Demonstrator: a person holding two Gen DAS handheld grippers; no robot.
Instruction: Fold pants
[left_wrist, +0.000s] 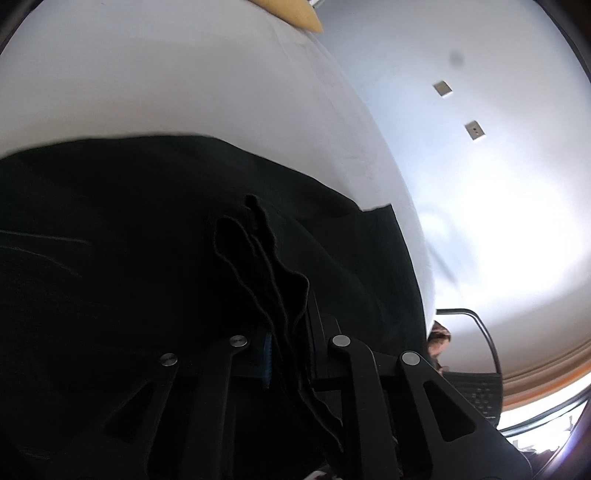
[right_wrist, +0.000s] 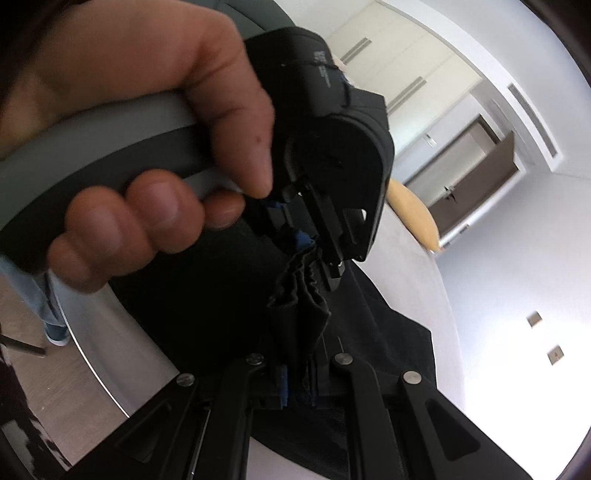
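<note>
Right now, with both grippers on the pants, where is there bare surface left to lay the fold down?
Free: the white surface beyond the far edge of the black pants, up to the tan object at its far end. Crowded: near the camera, where the left gripper and right gripper pinch bunched fabric close together, the hand just above.

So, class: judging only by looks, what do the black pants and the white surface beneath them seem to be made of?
Black pants: seemingly soft woven fabric, matte; the edge bunches into thin layered folds in the left hand-held gripper. White surface: probably a cloth sheet, matte, with faint creases; the look leaves it open.
</note>
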